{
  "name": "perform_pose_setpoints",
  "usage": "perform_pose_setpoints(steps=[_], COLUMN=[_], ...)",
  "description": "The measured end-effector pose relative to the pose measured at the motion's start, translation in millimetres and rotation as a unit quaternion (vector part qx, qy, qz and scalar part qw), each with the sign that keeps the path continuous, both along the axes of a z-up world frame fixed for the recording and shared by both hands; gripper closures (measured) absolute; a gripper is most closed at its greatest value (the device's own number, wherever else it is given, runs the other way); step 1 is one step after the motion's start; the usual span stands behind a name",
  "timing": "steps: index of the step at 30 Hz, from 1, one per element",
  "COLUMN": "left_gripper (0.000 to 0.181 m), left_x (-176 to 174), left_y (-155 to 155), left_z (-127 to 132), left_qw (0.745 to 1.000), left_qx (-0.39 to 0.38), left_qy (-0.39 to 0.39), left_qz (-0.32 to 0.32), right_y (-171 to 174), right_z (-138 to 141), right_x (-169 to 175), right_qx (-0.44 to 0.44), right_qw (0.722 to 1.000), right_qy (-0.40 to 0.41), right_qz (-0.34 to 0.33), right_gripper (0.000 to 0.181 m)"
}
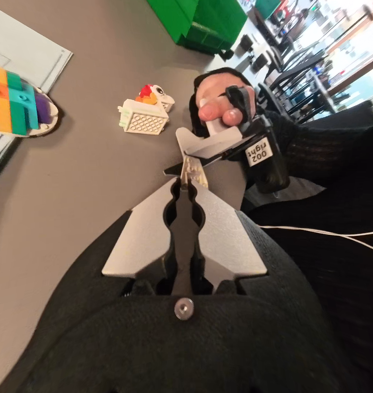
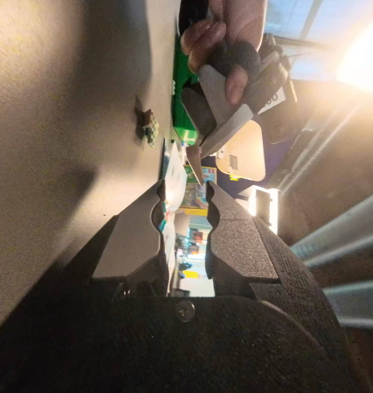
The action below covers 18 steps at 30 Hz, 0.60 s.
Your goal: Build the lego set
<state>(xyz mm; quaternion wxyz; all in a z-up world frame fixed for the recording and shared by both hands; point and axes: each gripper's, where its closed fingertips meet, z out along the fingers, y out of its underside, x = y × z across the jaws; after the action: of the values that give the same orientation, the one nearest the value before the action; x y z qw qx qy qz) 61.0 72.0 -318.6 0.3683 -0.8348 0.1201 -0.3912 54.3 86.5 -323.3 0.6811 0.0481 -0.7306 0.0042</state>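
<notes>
My left gripper [image 1: 184, 184] is shut on one end of a thin white studded Lego plate [image 1: 194, 172] and holds it up off the grey table [image 1: 74, 191]. My right gripper [image 2: 185, 185] is open, with a wide gap between its fingers. In the left wrist view the right gripper [image 1: 179, 155] reaches in from the right, one finger on each side of the plate. In the right wrist view the plate [image 2: 195, 163] points at the gap between my fingertips and hangs from the left gripper [image 2: 200, 148]. I cannot tell whether the right fingers touch it.
A white Lego build with a red comb and an eye [image 1: 147, 114] lies on the table beyond the grippers. An orange, teal and purple build [image 1: 13, 102] sits at the left beside an instruction booklet [image 1: 21, 49]. A green bin [image 1: 198, 21] stands at the far edge. The grippers are tip to tip, or close to it.
</notes>
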Motion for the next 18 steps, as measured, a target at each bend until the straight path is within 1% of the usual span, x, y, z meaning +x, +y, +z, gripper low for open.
perform_pose_setpoints(steps=[1,4,5,6,8,11,12,13,15,16,18], left_gripper=[0.175,0.175,0.175,0.175,0.173,0.169,0.166,0.158,0.14,0.134,0.125], left_x=[-0.2,1.7,3.1,3.6,3.2,2.9,-1.7,-11.7,-36.0,-42.3,-45.0], left_y=[0.4,1.2,1.0,1.0,0.9,-8.4,-12.2,-12.9,-13.1,-16.1,-23.1], left_z=[-0.8,-2.3,-1.6,-1.7,-0.9,7.9,9.0,6.7,-4.9,-12.1,-28.0], left_qw=[1.0,1.0,1.0,1.0,1.0,0.999,0.998,0.996,0.985,0.98,0.977], left_qx=[-0.004,-0.008,-0.007,-0.006,0.002,0.044,0.06,0.076,0.097,0.093,0.063], left_qy=[-0.007,-0.02,-0.025,-0.026,-0.023,-0.013,0.008,0.046,0.142,0.174,0.204], left_qz=[0.001,0.003,0.002,0.002,0.004,-0.015,-0.017,-0.002,0.034,0.035,0.022], right_y=[-0.2,-3.0,-2.6,-2.0,-2.1,-6.1,-5.1,-4.3,-3.1,-3.0,-3.3], right_z=[1.8,4.7,6.0,7.4,5.8,10.4,10.2,9.6,6.0,3.7,-0.4], right_x=[-0.7,-1.8,-2.6,-3.2,-3.8,-3.8,-4.2,-4.6,-5.5,-6.1,-7.4], right_qx=[0.012,0.016,0.023,0.033,0.043,0.02,0.018,0.019,0.018,0.016,0.017], right_qw=[1.0,1.0,0.999,0.999,0.998,0.999,0.999,0.999,0.999,0.999,0.999], right_qy=[0.011,0.024,0.031,0.039,0.037,0.038,0.035,0.034,0.025,0.019,0.011], right_qz=[-0.003,-0.004,-0.008,-0.012,-0.017,-0.016,-0.021,-0.023,-0.026,-0.027,-0.029], right_gripper=[0.151,0.161,0.167,0.177,0.179,0.179,0.179,0.18,0.18,0.179,0.18])
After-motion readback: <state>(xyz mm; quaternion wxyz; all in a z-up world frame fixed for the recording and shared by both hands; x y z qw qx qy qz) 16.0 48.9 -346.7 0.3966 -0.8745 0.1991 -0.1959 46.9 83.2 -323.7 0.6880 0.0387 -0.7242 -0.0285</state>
